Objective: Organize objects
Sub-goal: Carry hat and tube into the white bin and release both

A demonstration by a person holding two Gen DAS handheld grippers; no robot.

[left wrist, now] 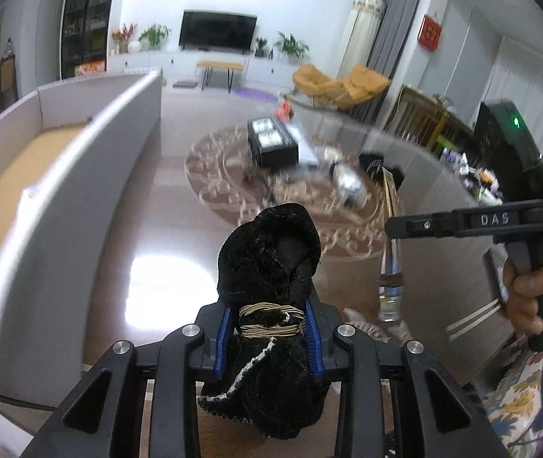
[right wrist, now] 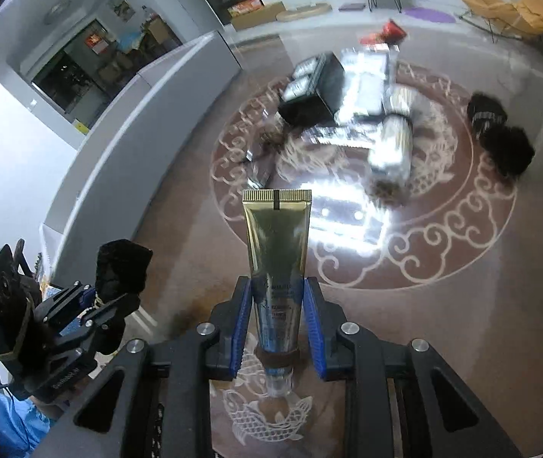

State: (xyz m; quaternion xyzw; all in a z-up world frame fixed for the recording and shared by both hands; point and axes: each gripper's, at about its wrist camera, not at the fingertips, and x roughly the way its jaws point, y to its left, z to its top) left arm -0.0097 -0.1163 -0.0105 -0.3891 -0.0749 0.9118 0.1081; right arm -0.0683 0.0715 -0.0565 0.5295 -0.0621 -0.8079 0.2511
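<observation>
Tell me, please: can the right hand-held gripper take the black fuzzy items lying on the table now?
Probably not yet. The right hand-held gripper is shut on a gold tube, so its jaws are occupied. The black fuzzy items lie uncovered at the far right of the table.

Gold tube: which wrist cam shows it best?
Right wrist. The gold tube stands centred and sharp there, clamped by the right gripper, crimped end pointing away. The left wrist view catches only a blurred sliver of it beside the right gripper.
</observation>
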